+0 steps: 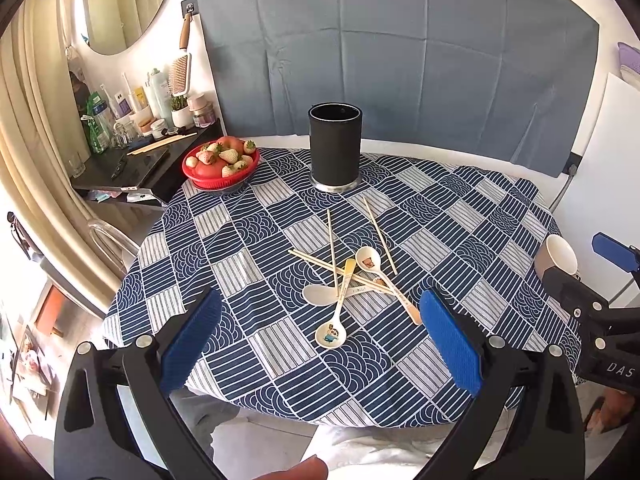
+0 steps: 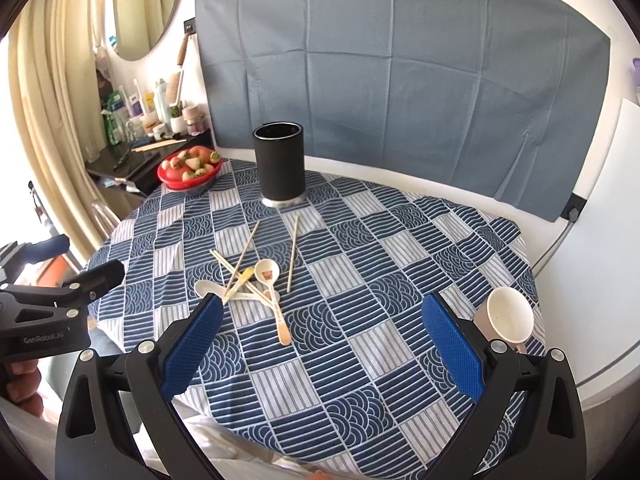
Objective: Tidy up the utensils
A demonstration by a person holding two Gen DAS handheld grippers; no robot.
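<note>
While nothing is gripped yet, the scene reads as a starting point: everything lies loose on a round table.

Table: a tablecloth (image 1: 460,216) in a blue and white patchwork print covers it; the person holding the tools sits at the near edge.

Left gripper (image 1: 320,336): its blue-padded fingers are spread wide and empty, hovering above the near edge of the table, aimed at the utensil pile.

Right gripper (image 2: 324,338): likewise spread wide, holding nothing, hovering over the cloth to the right of the pile.

Utensils: wooden chopsticks (image 1: 332,252) lie crossed over three white ceramic spoons (image 1: 334,320) in a jumbled heap at the table's centre, so each piece probably has to be lifted out singly.

Holder: a tall black cylindrical holder (image 1: 335,148) stands upright and open-topped beyond the pile, seemingly the intended destination; it appears empty.

Cup: a pale cup (image 2: 506,316) sits at the right edge, just behind the right gripper's finger, tipped toward the camera.

Fruit: a red bowl of strawberries (image 1: 220,160) sits at the far left edge, well apart from the pile.

Progress: judging by the layout, sorting has not begun.
</note>
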